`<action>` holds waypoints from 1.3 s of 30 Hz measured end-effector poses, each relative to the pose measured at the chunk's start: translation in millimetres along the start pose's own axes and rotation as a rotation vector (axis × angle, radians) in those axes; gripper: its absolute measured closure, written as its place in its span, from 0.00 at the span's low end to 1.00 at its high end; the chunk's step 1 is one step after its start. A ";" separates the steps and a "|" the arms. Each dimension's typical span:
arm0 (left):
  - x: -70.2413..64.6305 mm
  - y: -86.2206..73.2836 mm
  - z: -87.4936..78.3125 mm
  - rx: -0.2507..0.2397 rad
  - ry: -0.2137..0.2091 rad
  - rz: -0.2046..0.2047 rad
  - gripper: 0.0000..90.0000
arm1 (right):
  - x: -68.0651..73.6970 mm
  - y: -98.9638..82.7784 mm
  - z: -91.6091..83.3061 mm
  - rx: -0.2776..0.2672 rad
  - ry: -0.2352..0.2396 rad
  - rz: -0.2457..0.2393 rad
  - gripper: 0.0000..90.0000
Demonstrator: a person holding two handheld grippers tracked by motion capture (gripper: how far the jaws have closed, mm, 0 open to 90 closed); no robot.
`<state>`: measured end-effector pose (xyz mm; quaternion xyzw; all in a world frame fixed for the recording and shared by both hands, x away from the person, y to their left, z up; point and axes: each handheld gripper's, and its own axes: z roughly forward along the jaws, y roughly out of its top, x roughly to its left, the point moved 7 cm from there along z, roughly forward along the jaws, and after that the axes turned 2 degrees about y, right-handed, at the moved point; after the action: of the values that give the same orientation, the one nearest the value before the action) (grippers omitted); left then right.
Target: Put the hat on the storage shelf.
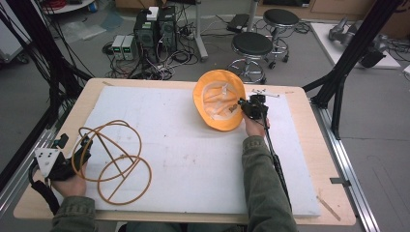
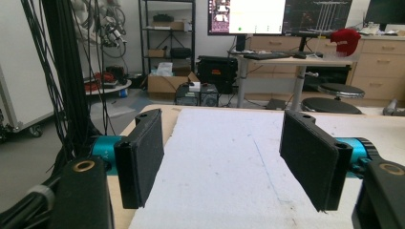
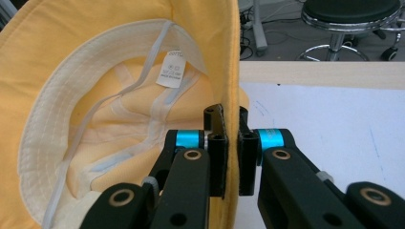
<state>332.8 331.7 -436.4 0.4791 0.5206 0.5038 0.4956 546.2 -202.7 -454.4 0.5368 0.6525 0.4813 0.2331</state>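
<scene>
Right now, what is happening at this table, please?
A person works at a white foam-covered table with a claw in each hand. The right claw is shut on the brim of an upturned yellow fabric bucket hat, at its right edge. The left claw stands open with nothing between its pads, low at the near left corner, beside an orange wire dome-shaped frame that lies on the foam.

Beyond the work: table, foam sheet and the room behind

A white foam sheet [image 1: 193, 159] covers most of the pale wooden table [image 1: 309, 159]. An orange wire-frame stand of looped hoops [image 1: 116, 162] sits at the sheet's near left. On the grey floor beyond the far edge stand two black round stools [image 1: 252, 44] to the right and a cluster of black computer boxes with tangled cables [image 1: 154, 29] to the left.
</scene>
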 end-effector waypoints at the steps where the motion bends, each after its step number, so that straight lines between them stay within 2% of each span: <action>1: 0.0 0.0 0.0 0.000 0.000 0.000 0.35 | -0.3 -0.3 -0.8 0.008 0.006 0.003 0.96; 6: 0.1 -0.2 0.2 0.000 0.000 0.001 0.35 | 4.2 4.3 -4.9 -0.013 0.027 -0.004 0.97; 8: 0.1 -0.3 0.4 0.000 0.000 0.001 0.35 | 8.6 8.2 -8.2 -0.036 0.028 -0.029 0.97; 9: 0.4 -0.6 0.3 0.004 0.000 0.002 0.35 | 15.3 12.5 -12.1 -0.063 0.022 -0.060 0.97; 10: 0.4 -0.7 0.4 0.004 0.000 0.001 0.35 | 15.3 12.5 -12.1 -0.063 0.022 -0.060 0.97; 11: 0.1 -0.6 0.1 0.005 -0.001 -0.001 0.35 | 21.9 16.4 -15.0 -0.090 0.025 -0.086 0.97; 12: 0.1 -0.6 0.1 0.005 -0.001 -0.001 0.35 | 21.9 16.4 -15.0 -0.090 0.025 -0.086 0.97; 13: 0.2 -0.2 0.0 0.002 -0.001 0.002 0.35 | 28.8 19.3 -18.3 -0.107 0.036 -0.096 0.97; 14: 0.0 -0.2 -0.2 0.002 -0.002 0.002 0.35 | 28.8 19.3 -18.3 -0.107 0.036 -0.096 0.97; 17: -0.2 -0.5 -1.1 0.005 -0.005 -0.002 0.35 | 40.2 26.1 -26.3 -0.146 0.052 -0.123 0.97; 20: 1.2 -1.6 -3.3 0.007 -0.004 0.002 0.35 | 45.1 30.1 -31.2 -0.168 0.066 -0.127 0.97; 22: 3.2 -1.5 -6.2 0.006 0.002 0.000 0.35 | 49.1 32.9 -35.7 -0.182 0.091 -0.105 0.97; 24: 4.6 0.0 -9.5 -0.002 0.007 -0.012 0.35 | 52.7 35.6 -40.4 -0.194 0.093 -0.111 0.97; 25: 4.6 -0.1 -11.5 0.000 0.007 -0.006 0.35 | 55.0 37.3 -43.2 -0.205 0.091 -0.123 0.97; 30: 4.5 -0.2 -18.1 0.002 0.002 -0.005 0.35 | 70.8 50.8 -63.4 -0.295 0.089 -0.155 0.97; 31: 5.1 -0.4 -20.4 0.002 0.001 -0.003 0.35 | 78.4 57.6 -72.1 -0.334 0.090 -0.168 0.97; 32: 5.1 -0.4 -20.4 0.002 0.001 -0.003 0.35 | 78.4 57.6 -72.1 -0.334 0.090 -0.168 0.97; 34: 6.4 -1.0 -21.8 0.004 0.000 -0.006 0.35 | 86.9 64.2 -80.0 -0.373 0.102 -0.176 0.97; 37: 7.3 -1.5 -23.5 0.006 -0.001 -0.010 0.35 | 99.5 73.0 -93.8 -0.444 0.082 -0.184 0.97; 38: 7.3 -1.6 -23.8 0.004 -0.002 -0.010 0.35 | 99.5 73.0 -93.8 -0.444 0.082 -0.184 0.97; 39: 7.3 -1.7 -24.3 0.005 -0.003 -0.009 0.35 | 103.7 76.0 -99.0 -0.470 0.073 -0.181 0.97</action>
<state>308.2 337.7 -438.2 0.4786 0.5234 0.4996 0.4974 468.4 -147.2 -323.2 0.3894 0.5762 0.6159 0.3701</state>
